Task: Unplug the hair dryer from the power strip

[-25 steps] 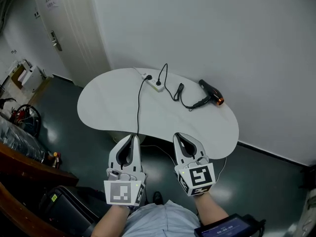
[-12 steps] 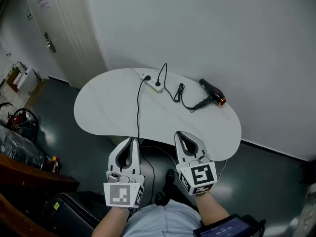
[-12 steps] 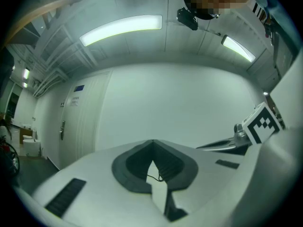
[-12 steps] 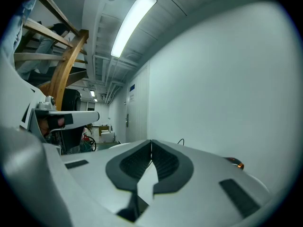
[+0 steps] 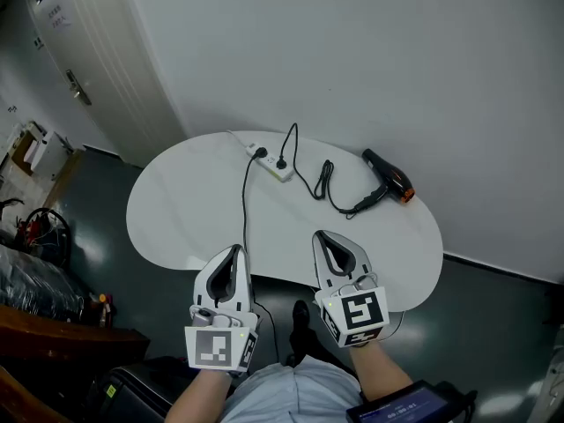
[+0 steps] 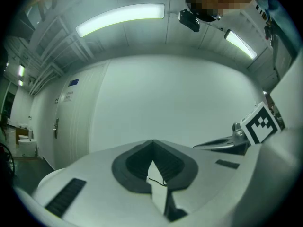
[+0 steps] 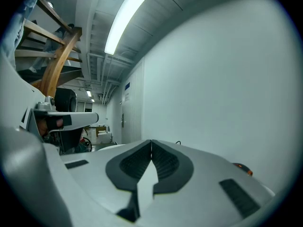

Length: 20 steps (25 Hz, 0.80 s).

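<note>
A black hair dryer (image 5: 386, 174) with an orange nozzle lies at the right back of the white table (image 5: 185, 210). Its cord (image 5: 326, 181) loops left to a plug (image 5: 282, 162) seated in the white power strip (image 5: 270, 160). A second black cable (image 5: 245, 208) runs from the strip to the table's front edge. My left gripper (image 5: 235, 248) and right gripper (image 5: 318, 235) hover side by side at the near edge, both shut and empty, well short of the strip. The jaw tips meet in the left gripper view (image 6: 152, 142) and the right gripper view (image 7: 151, 141).
A pale wall rises straight behind the table. A door (image 5: 79, 69) stands at the left. Boxes and cables crowd the floor at far left (image 5: 35, 227), with a dark bag (image 5: 132, 386) below. A screen device (image 5: 407, 404) sits at bottom right.
Both grippers have moved forward together, from over the floor to the table's near edge. The table and dryer now lie closer. The jaws have stayed shut.
</note>
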Tool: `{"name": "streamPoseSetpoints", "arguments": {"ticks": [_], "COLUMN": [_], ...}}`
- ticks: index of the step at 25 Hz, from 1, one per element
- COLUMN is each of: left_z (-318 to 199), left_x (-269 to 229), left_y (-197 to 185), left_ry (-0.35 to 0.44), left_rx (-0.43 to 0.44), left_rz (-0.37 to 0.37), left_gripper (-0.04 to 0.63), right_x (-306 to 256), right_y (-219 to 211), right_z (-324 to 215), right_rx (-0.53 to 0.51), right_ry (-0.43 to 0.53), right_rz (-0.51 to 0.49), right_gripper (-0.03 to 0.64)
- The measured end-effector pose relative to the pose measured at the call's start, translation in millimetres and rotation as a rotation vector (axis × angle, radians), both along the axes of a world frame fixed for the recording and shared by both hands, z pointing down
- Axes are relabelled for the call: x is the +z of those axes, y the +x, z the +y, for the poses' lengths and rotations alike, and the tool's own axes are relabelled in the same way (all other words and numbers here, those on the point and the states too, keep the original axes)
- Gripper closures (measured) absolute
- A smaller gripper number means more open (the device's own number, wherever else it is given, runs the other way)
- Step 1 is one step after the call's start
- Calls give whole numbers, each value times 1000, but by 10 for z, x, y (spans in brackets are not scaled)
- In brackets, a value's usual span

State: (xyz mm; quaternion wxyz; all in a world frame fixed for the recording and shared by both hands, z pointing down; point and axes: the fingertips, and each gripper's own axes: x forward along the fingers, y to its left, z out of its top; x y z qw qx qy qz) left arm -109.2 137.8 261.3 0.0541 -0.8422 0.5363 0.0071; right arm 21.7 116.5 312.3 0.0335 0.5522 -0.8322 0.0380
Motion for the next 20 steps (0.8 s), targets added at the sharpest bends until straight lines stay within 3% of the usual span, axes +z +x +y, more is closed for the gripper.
{"name": "streamPoseSetpoints", "arguments": {"ticks": [10,20], "left_z": [-983,-1459], "left_x": [-32,-309], "left_y": [206,267], "left_ry": [-2,46], "left_rx": [-23,-79], "left_rz": [12,11], "left_gripper": [597,597], "right_x": [22,-178], "right_y": [86,35], "right_z": [-1012,-1614], "right_rx": [-55,-124], "right_ry": [-6,35], "right_rz": [9,15], "right_gripper": [615,615]}}
